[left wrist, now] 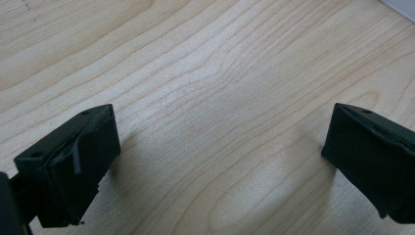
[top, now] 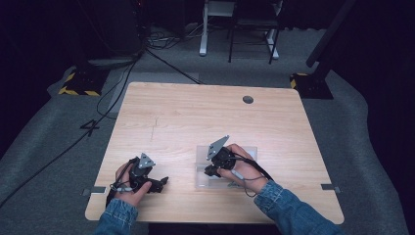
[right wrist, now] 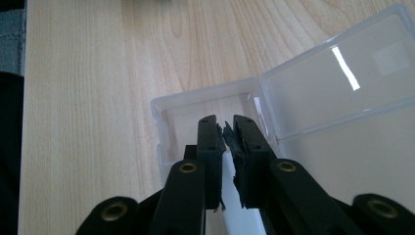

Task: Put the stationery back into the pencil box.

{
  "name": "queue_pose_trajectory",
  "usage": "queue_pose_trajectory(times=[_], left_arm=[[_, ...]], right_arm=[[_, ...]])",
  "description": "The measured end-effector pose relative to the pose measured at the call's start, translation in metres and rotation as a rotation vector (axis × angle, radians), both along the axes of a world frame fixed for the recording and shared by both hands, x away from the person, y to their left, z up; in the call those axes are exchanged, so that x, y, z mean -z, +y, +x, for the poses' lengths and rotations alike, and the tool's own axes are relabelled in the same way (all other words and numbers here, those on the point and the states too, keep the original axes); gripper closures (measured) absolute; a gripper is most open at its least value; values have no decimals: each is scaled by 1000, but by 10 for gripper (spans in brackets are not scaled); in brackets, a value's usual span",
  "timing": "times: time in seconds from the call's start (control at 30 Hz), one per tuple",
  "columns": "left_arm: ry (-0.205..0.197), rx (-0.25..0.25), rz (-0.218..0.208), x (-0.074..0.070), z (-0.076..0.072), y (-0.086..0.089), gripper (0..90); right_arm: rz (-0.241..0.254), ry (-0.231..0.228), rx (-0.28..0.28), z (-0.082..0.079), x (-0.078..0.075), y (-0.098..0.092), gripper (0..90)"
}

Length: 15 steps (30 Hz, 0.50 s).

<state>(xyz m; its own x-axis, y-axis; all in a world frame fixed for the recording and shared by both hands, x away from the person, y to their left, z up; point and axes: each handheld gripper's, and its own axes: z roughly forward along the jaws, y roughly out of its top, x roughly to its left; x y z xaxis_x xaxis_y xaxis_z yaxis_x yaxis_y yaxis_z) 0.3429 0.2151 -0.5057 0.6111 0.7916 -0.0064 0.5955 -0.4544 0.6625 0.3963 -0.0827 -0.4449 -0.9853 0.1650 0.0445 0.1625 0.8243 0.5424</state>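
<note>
Bench: we see a light wood-grain bench (top: 195, 112) with a small round dark grommet (top: 248, 99) near its far edge, at about one o'clock from the centre.
Box: we find a clear plastic hinged box (top: 205, 172) lying open on the bench at about five o'clock from the centre, near the front edge.
Box, right tool's view: its shallow base (right wrist: 195, 110) sits at the middle and its open lid (right wrist: 342, 83) spreads towards two o'clock.
Right tool: our right tool (top: 211, 170) reaches over the box from the right hand (top: 242, 169), its tips above the base.
Right tool state: in its own view the right tool (right wrist: 225, 132) has its jaws almost together, a narrow slit left between the frayed pads; a thin white strip (right wrist: 230, 205) runs up between them, but we cannot tell what it is or whether the pads pinch it.
Left tool: our left tool (top: 161, 182) rests low over bare bench at about seven o'clock, well apart from the box, in the left hand (top: 129, 188).
Left tool state: in its own view the left tool (left wrist: 220, 156) stands wide open, with bare wood between the jaws.
Sleeves: both forearms wear blue denim sleeves (top: 288, 205).
</note>
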Motion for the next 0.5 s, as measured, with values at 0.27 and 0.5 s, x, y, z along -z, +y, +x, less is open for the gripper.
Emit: queue_pose_trajectory(times=[0.27, 0.5], left_arm=[[0, 0, 0, 0, 0, 0, 5], [3, 2, -1, 0, 0, 0, 5]], right_arm=[[44, -34, 29, -2, -10, -13, 729], [120, -107, 158, -7, -24, -48, 502]])
